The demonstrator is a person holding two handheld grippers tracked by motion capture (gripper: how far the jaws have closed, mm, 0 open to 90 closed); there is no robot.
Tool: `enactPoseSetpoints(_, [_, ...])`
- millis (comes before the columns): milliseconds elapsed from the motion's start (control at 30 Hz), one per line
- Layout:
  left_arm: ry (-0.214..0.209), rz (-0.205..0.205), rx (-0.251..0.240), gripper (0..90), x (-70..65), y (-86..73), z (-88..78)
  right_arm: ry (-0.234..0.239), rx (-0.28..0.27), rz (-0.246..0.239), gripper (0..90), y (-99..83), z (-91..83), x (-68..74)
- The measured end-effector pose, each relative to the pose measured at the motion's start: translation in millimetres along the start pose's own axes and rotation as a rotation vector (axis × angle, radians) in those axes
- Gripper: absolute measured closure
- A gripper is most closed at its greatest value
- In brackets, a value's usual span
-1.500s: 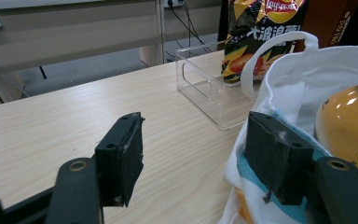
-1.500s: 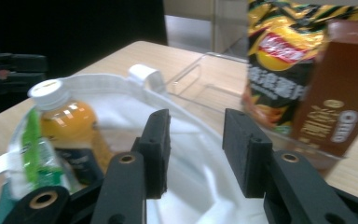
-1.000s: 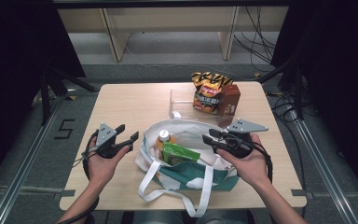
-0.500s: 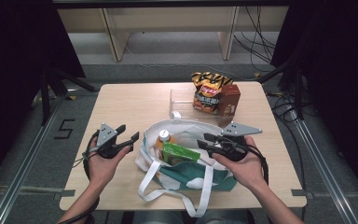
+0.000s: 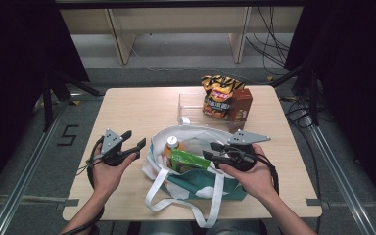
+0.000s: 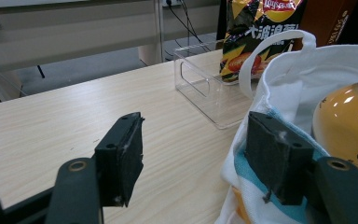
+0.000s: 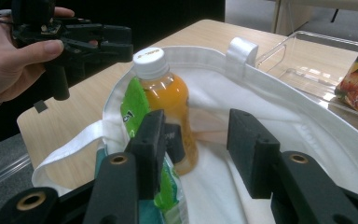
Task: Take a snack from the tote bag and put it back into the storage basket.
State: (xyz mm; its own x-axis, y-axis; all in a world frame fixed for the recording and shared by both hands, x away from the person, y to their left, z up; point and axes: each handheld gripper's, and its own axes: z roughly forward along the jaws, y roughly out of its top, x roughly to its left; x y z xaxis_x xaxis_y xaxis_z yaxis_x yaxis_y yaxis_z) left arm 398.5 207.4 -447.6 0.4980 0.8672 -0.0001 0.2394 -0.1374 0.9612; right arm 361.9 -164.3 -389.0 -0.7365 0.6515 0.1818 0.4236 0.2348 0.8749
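Since the earlier frame, the right gripper (image 5: 213, 151) has shifted left over the tote bag (image 5: 196, 188), its jaws opening as it went, nothing between them. High view: the left gripper (image 5: 134, 140) waits beside the bag rim, jaws apart and empty, leaving the mouth accessible. Left gripper view: the white bag rim (image 6: 279, 70) lies beside one pad, not clamped. Right gripper view: the half-open jaws aim at the orange juice bottle (image 7: 165, 100) and green packet (image 7: 135, 109) standing in the bag, probably for extraction.

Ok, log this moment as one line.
right gripper: jaws just opening, empty, over tote bag | left gripper: open, beside bag | inside: juice bottle, green packet
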Motion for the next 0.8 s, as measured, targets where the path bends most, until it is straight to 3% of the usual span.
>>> enactPoseSetpoints(67, [-0.001,0.001,0.001,36.5,0.2,0.1,0.3,0.001,-0.003,-0.037,56.8,-0.2,0.8,-1.9])
enactPoseSetpoints(133, [-0.007,0.0,-0.003,36.5,0.3,-0.3,1.2,-0.003,0.005,-0.042,56.4,-0.6,0.4,-1.3])
enactPoseSetpoints(167, [-0.008,0.0,-0.003,36.5,0.0,-0.4,1.3,0.016,0.003,-0.023,56.3,-1.3,2.3,-0.1])
enactPoseSetpoints(233, [-0.009,0.003,-0.004,36.5,-0.4,-0.2,1.1,0.011,0.02,-0.014,55.8,-1.1,1.2,1.7])
enactPoseSetpoints(300, [-0.004,0.002,-0.002,36.5,-0.5,0.2,0.3,0.024,0.011,-0.031,55.3,-1.8,3.7,1.6])
enactPoseSetpoints(433, [0.001,0.003,0.002,36.5,0.8,0.2,-0.1,0.019,0.022,-0.02,54.5,-3.0,5.6,4.5])
enactPoseSetpoints(500, [0.0,0.0,0.001,36.5,0.1,0.1,0.0,0.02,0.025,-0.043,54.0,-3.9,7.3,3.2])
enactPoseSetpoints(533, [-0.003,-0.001,0.001,36.5,-0.3,0.0,0.4,0.034,0.035,-0.024,53.8,-4.8,8.2,4.2])
enactPoseSetpoints(600, [-0.004,0.004,0.001,36.5,-0.7,0.1,0.4,0.017,0.063,-0.003,53.4,-6.0,7.1,6.0])
enactPoseSetpoints(633, [-0.004,0.004,0.0,36.4,-0.6,0.3,0.3,0.016,0.032,-0.029,53.1,-7.8,11.1,4.7])
enactPoseSetpoints(700, [-0.001,0.002,-0.002,36.4,-0.2,0.3,0.1,0.037,0.058,-0.031,52.8,-8.5,12.5,4.1])
enactPoseSetpoints(800, [0.001,0.002,0.002,36.4,0.4,0.1,-0.1,0.023,0.074,-0.018,52.5,-10.6,14.4,5.6])
